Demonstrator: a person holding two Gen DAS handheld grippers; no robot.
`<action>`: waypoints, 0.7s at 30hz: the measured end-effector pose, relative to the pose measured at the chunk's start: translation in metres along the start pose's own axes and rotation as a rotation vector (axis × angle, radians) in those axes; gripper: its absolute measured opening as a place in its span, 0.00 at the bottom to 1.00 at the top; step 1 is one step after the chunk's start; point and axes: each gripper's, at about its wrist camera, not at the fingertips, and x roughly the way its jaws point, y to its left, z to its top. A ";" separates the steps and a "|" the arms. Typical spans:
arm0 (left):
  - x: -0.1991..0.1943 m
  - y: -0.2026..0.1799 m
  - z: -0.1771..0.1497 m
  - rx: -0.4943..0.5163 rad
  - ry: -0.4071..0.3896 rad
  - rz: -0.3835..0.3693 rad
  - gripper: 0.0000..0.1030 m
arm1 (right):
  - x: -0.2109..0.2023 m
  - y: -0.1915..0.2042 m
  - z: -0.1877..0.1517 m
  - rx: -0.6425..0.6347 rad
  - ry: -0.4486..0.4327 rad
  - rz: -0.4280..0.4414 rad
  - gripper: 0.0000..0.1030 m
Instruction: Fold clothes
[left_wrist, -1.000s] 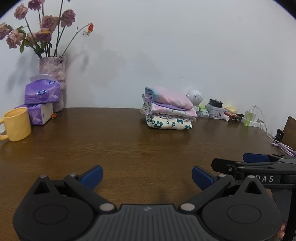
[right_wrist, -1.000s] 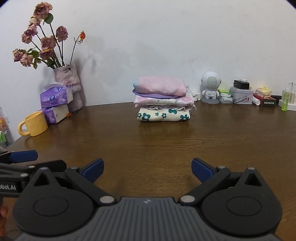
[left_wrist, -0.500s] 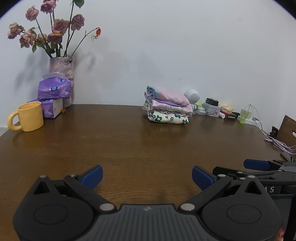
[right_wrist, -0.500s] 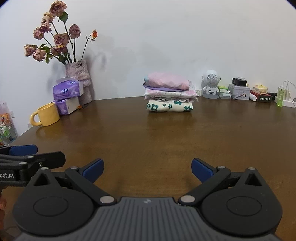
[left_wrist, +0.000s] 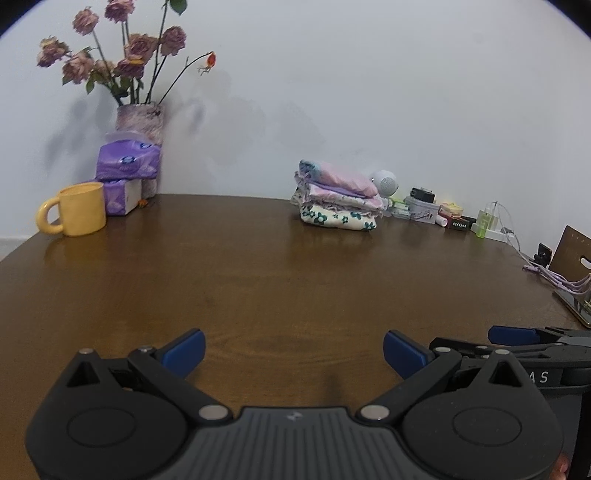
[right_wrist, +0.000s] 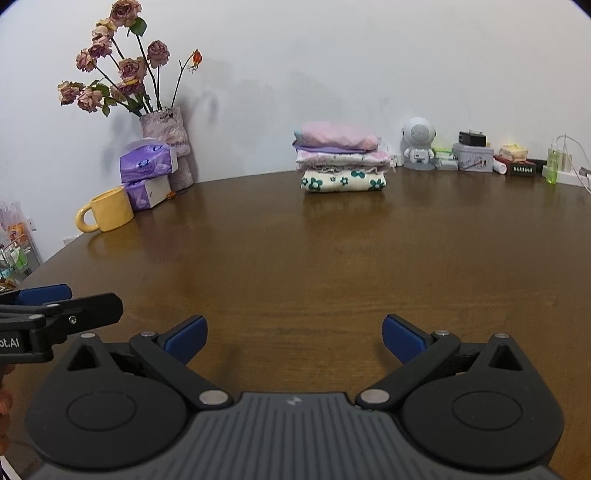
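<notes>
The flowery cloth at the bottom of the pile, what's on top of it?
On the flowery cloth lie more folded clothes, with a pink one on top. How many sit between them I cannot tell.

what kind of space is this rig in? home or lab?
Most likely a home room, not a lab. A brown wooden table against a plain wall carries a stack of folded clothes, a vase of dried roses beside tissue packs, and a yellow mug.

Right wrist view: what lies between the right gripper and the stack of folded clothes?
Only bare wooden table separates the right gripper from the folded clothes; the right wrist view shows it.
</notes>
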 end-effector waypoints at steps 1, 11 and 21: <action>0.000 0.001 -0.003 0.003 0.006 0.002 1.00 | -0.001 0.001 -0.002 0.001 0.002 -0.003 1.00; -0.008 0.012 -0.022 -0.020 0.028 0.029 1.00 | -0.009 0.009 -0.020 -0.001 -0.021 -0.008 1.00; -0.008 0.019 -0.029 -0.035 0.034 0.060 1.00 | -0.012 0.019 -0.027 -0.041 -0.028 -0.029 1.00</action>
